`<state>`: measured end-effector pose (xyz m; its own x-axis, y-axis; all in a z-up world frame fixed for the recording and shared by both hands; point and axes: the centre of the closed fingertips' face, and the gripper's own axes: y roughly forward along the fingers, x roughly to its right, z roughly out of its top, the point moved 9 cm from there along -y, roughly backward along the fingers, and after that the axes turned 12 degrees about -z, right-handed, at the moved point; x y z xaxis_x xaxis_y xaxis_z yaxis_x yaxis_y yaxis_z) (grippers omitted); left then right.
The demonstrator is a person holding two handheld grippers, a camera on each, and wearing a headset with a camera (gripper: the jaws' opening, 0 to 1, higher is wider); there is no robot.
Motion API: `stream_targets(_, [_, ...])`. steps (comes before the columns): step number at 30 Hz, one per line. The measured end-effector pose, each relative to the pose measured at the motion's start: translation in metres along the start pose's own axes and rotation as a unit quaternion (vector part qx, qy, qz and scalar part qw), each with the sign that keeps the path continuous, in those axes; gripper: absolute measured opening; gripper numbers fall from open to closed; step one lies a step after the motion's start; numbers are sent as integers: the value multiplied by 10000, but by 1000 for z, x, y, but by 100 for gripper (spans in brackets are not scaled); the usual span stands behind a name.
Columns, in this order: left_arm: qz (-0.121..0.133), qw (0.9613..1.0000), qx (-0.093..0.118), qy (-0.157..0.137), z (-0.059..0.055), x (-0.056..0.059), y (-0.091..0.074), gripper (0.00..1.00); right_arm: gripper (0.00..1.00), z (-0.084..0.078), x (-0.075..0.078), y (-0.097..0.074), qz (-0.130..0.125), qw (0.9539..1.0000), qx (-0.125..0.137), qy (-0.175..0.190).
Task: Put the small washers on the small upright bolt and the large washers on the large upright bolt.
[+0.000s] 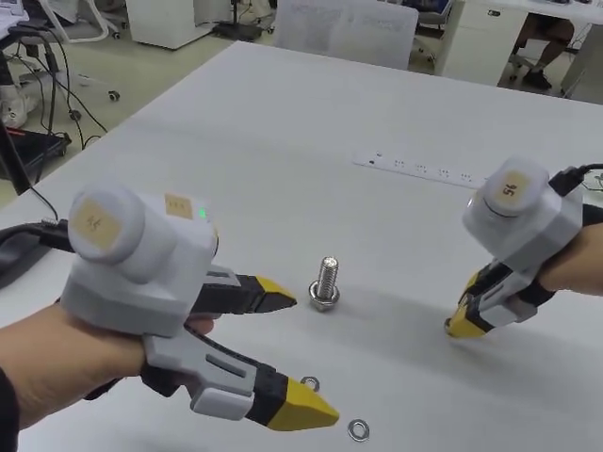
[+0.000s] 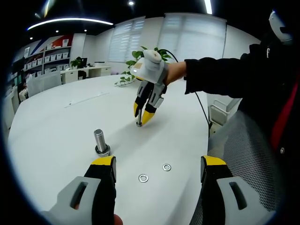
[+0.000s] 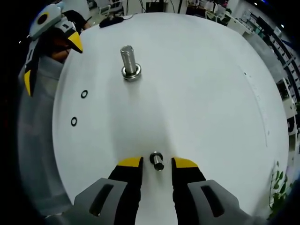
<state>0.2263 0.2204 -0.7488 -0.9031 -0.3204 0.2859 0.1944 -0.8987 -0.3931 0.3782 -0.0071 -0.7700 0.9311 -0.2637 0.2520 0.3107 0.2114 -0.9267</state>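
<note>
while the parted right gripper [image 1: 468, 323] flanks the small bolt [image 3: 157, 161], the spread left gripper [image 1: 297, 351] should pinch a washer [image 2: 143, 178] (near edge of table [image 1: 283, 141]).

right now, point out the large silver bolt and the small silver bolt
large silver bolt [image 1: 328, 275], head view, threaded shank
small silver bolt [image 3: 158, 163], right gripper view, upper end

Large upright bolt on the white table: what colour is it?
Shiny silver-grey metal; the large upright bolt shows best in the right gripper view.
</note>
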Motion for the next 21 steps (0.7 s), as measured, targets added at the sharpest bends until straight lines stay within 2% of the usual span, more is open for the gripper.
stream_targets(21, [9,10000,-1,28,1,2,0,73,26,-4,2,-17,-173,9998,56,-13])
